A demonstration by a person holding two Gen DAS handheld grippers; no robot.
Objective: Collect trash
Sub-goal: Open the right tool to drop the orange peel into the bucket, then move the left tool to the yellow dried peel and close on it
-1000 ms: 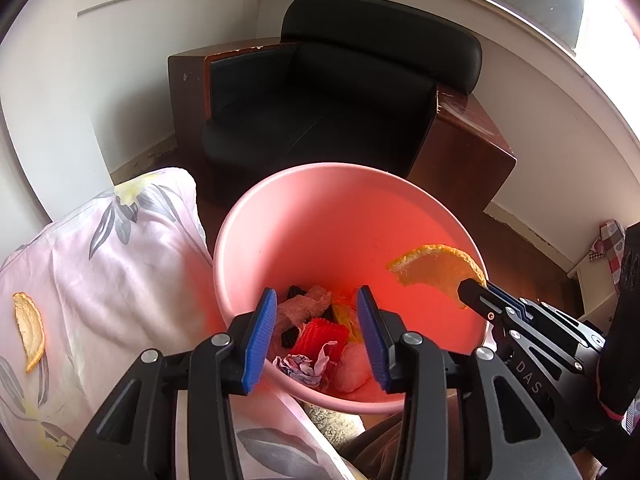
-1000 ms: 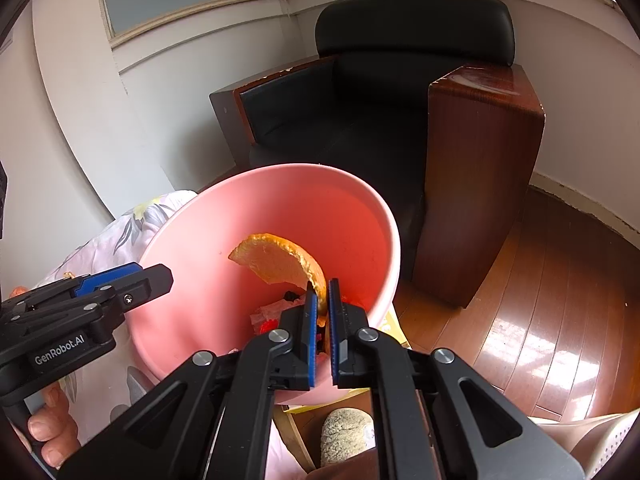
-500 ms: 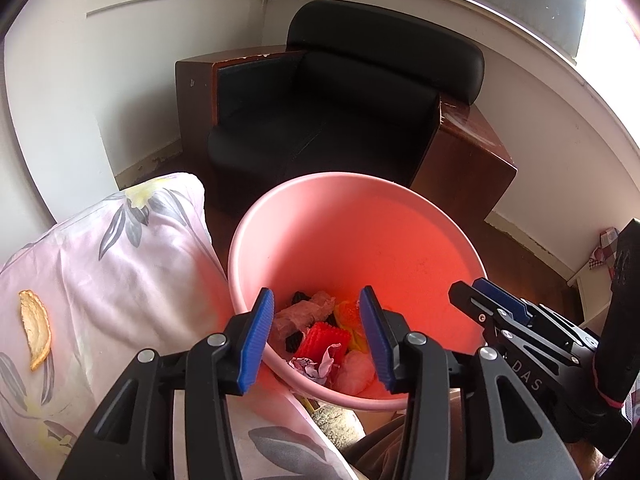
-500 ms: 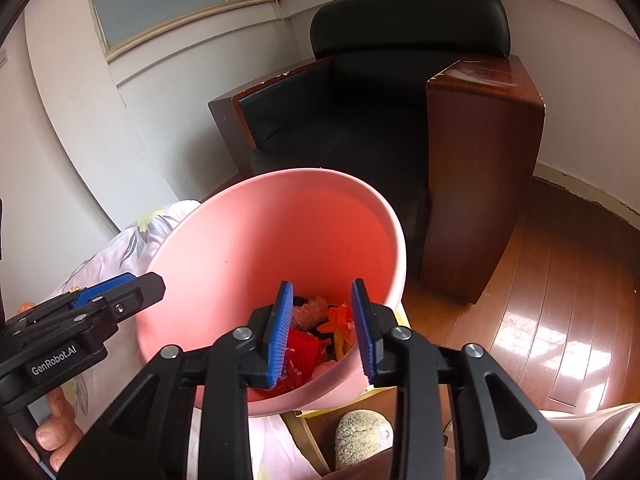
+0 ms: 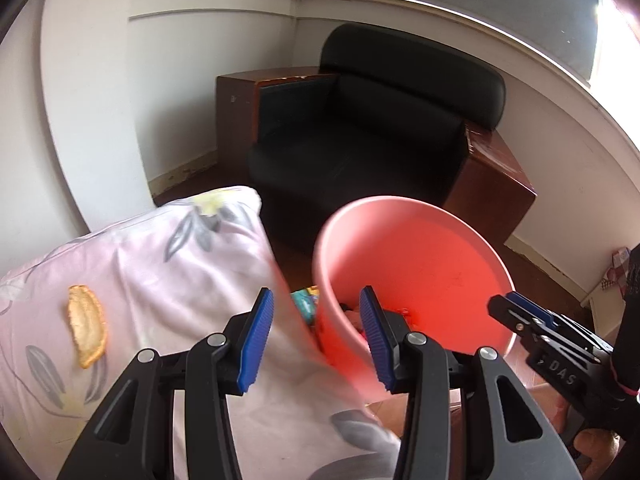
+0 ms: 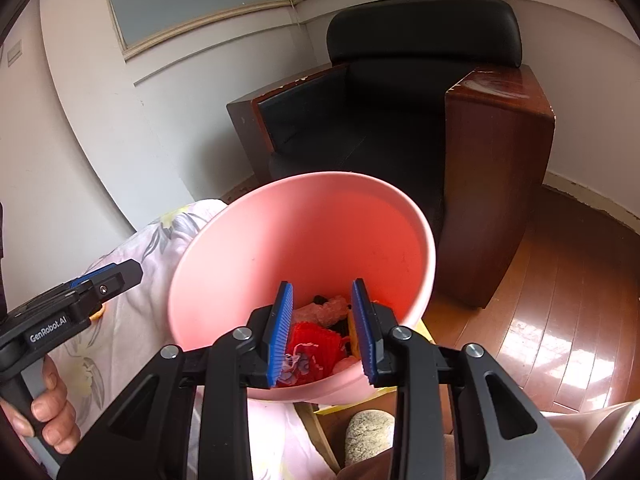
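Gone from the right gripper (image 6: 322, 330) is the orange peel slice it pinched; its jaws now gape empty over the trash in the pink bin (image 6: 304, 240). Only the left view catches another peel (image 5: 86, 326) on the floral pillow (image 5: 168, 264), left of the open left gripper (image 5: 316, 340), swung towards it.

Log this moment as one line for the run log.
left gripper: open, empty | right gripper: open over pink bin | orange peel: on floral bedding
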